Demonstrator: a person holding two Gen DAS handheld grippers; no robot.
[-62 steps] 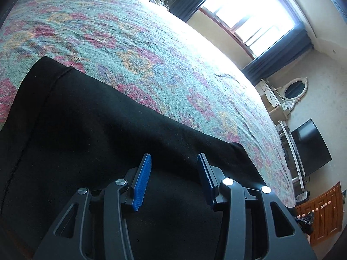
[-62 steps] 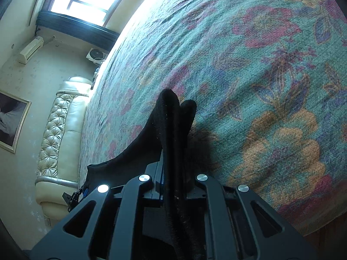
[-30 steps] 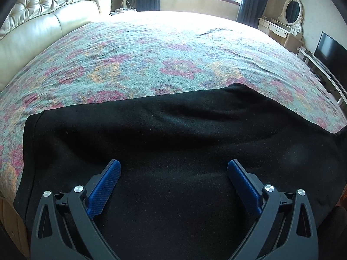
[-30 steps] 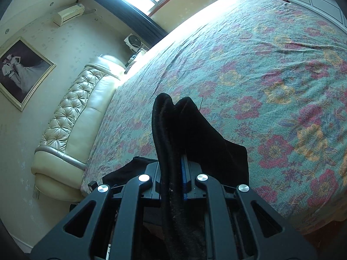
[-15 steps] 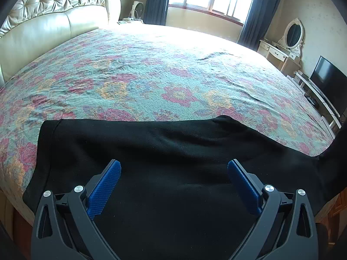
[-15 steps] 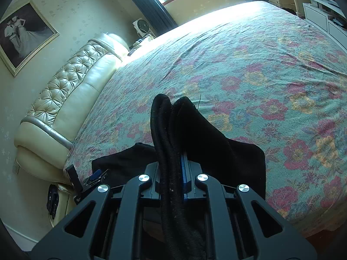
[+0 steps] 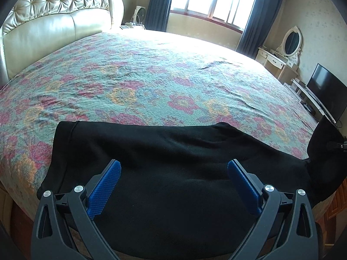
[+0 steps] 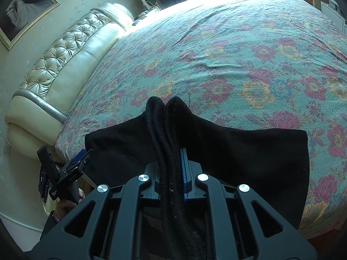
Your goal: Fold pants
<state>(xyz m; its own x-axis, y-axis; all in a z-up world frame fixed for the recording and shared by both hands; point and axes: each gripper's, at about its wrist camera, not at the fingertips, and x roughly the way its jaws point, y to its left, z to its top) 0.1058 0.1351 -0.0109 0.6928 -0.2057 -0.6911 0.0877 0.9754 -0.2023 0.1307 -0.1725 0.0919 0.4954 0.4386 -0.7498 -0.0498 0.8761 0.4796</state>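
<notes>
Black pants lie across the near edge of a floral bedspread, one end at the left, the other end lifted at the right. My left gripper is open wide above the pants' middle, holding nothing. My right gripper is shut on a bunched, doubled end of the pants, held up above the bed; the rest of the cloth drapes down from it. The left gripper also shows in the right wrist view at the left.
A cream tufted headboard stands at the left. A window with dark curtains is at the back. A dresser with an oval mirror and a TV are at the right. A framed picture hangs on the wall.
The left gripper opened wide and pulled back and up from the pants. The right gripper kept its hold and rose, lifting its end of the pants.
</notes>
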